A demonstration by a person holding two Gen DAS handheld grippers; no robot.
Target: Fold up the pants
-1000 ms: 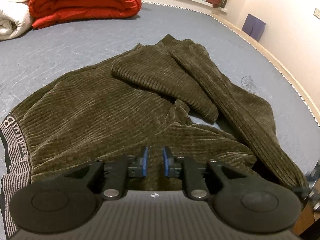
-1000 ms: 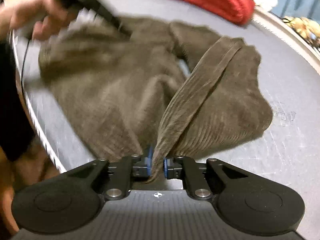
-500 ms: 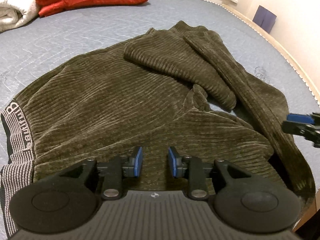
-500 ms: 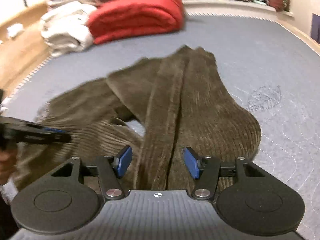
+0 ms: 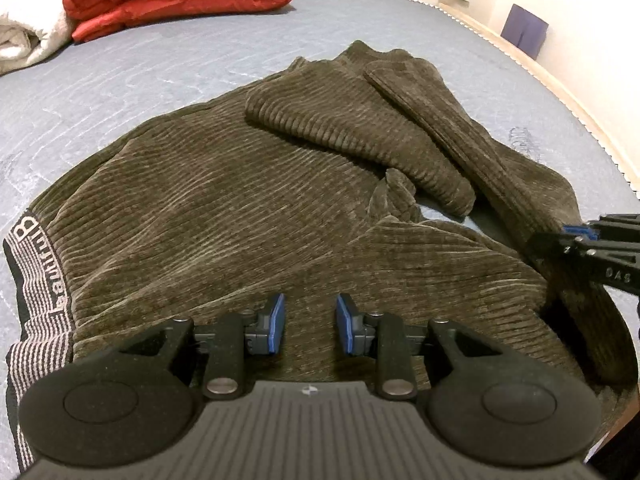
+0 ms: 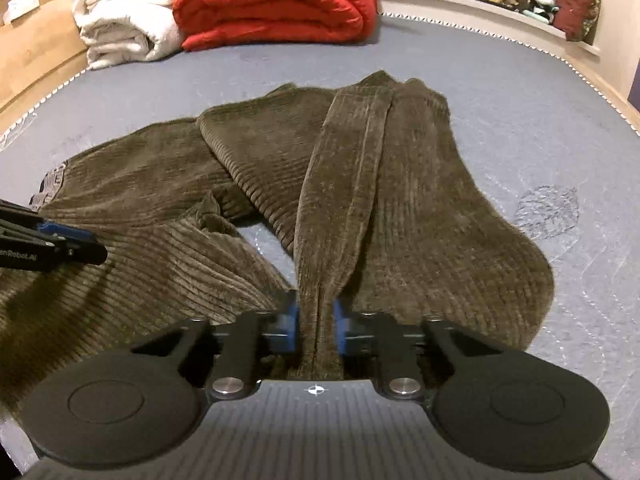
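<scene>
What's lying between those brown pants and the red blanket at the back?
Nothing: only bare grey mattress separates the pants from the red blanket, as the right wrist view shows.

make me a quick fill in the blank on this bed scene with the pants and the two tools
1. The pants lie on a ____ mattress.
2. The folded quilt at the far end is ____.
3. The right tool is closing on a strip of the ____.
4. Between the left tool's blue pads there is ____.

Missing words: grey; red; pants; nothing
</scene>
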